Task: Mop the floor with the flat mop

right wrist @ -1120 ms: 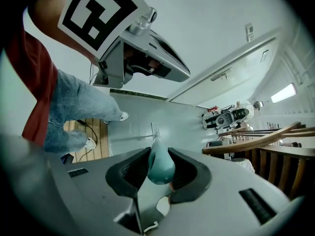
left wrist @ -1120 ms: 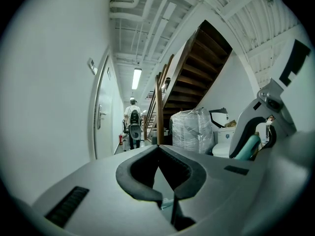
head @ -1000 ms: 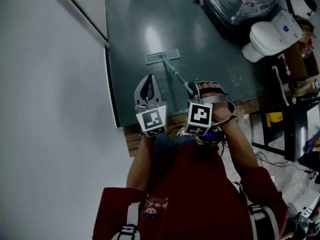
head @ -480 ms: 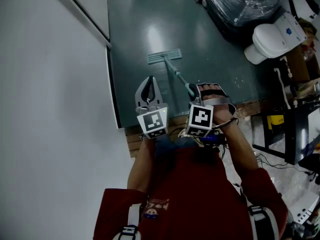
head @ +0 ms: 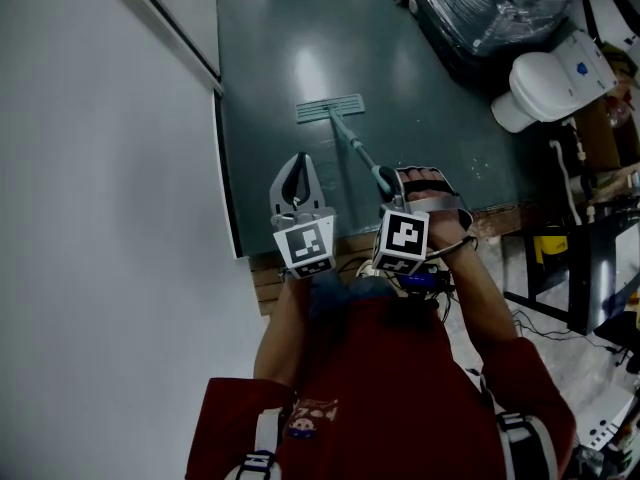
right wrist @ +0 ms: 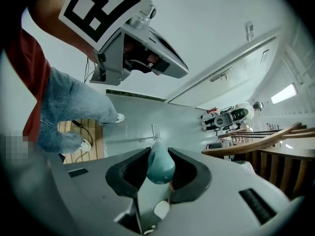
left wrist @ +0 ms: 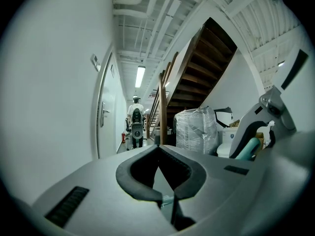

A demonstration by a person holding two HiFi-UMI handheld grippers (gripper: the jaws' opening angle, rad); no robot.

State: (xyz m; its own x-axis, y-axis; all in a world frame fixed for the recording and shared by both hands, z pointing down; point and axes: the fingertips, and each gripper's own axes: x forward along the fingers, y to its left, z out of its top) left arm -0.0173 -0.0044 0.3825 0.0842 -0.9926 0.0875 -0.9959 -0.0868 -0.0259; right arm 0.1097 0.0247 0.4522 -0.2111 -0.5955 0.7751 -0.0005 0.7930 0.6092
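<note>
Tongs [right wrist: 159, 172] clamped on mop handle [right wrist: 160, 162], grey floor [right wrist: 142, 113]

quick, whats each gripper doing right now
left gripper: shut, nothing between the jaws
right gripper: shut on the mop handle

White toilet [head: 548, 85] — plastic-wrapped bundle [head: 497, 6] beside it

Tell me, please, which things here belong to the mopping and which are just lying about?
Job: mop, clamped in the right gripper; floor.
Lying about: toilet; wrapped bundle; left gripper, shut and empty.
</note>
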